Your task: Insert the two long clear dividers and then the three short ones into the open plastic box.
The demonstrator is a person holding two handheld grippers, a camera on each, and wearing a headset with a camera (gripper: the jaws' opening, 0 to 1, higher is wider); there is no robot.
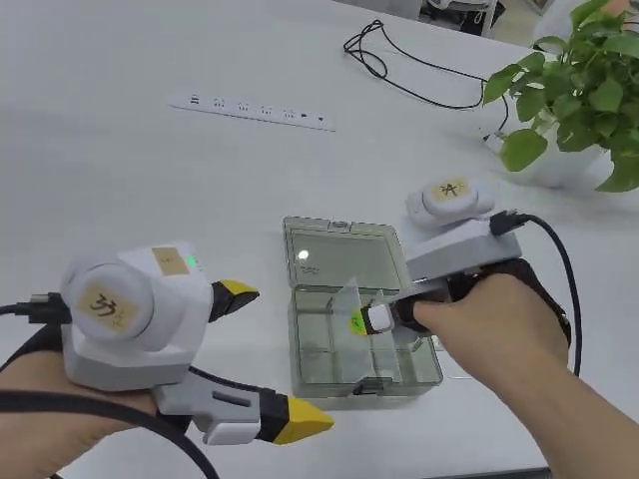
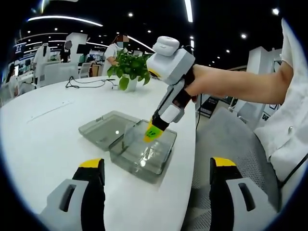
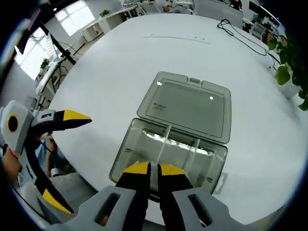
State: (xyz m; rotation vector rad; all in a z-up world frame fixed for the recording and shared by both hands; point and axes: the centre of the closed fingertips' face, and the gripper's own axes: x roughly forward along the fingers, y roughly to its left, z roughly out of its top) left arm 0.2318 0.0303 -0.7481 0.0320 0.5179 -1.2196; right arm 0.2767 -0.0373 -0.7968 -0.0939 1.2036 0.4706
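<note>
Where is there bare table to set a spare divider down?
Widest bare patch: the table between the power strip and the box lid. Crowded: at the box, where the right hand-held gripper holds a clear divider, and beside the left hand-held gripper.

Plastic box: smoky grey, see-thru. Lid: same tint, white glare spots.
Divider at right gripper tips: clear, colourless.
Left gripper: white/lt grey body, blk jaws, yellow tips. Round label: tan w/ blk scrawl.
Right gripper: same scheme. Sticker nr tip: yellow-green.
Table: plain white, no pattern.
Power strip: white, dark sockets.
Cable: blk.
Plant: green leaves. Pot: white.
</note>
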